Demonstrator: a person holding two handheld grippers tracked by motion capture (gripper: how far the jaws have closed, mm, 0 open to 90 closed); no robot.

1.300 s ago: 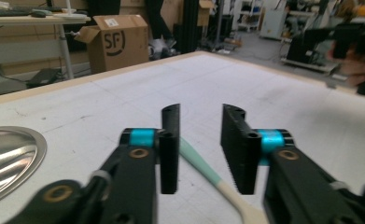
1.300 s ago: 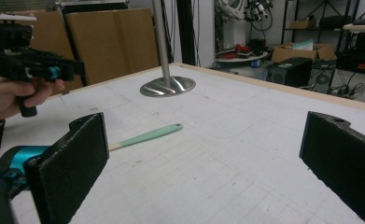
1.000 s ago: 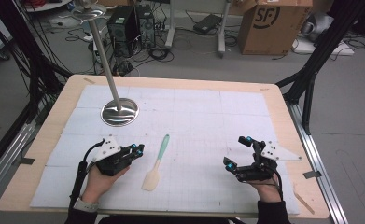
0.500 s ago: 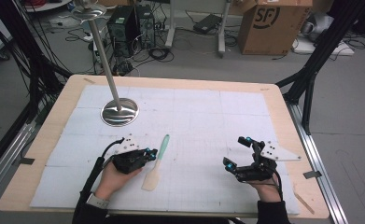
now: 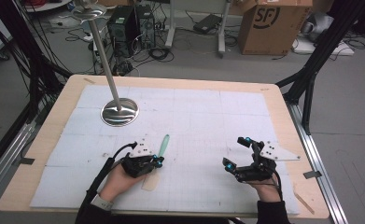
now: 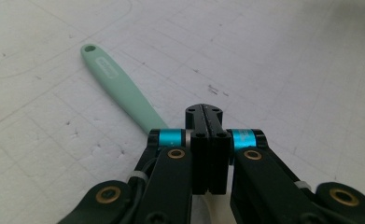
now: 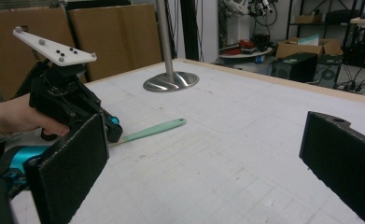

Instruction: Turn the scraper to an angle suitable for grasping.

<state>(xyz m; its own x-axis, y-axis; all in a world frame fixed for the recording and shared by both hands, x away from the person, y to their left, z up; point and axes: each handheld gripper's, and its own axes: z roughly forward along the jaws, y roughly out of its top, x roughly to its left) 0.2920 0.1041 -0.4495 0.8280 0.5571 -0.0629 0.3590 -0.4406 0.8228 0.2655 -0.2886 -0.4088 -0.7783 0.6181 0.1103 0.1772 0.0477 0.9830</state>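
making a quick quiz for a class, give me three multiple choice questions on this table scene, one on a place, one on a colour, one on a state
1. Where does the metal stand's round base sit on the table?
A. far left part
B. near right corner
C. dead centre

2. What colour is the spatula's handle?
A. red
B. mint green
C. black

3. How do the fingers of the right gripper stand?
A. shut on the spatula
B. pressed together
C. wide apart with nothing between them

Answers:
1 A, the high view shows the base far from the person, on the left.
2 B, the left gripper view shows it pale green.
3 C, the right gripper view shows one finger at each side, bare table between.
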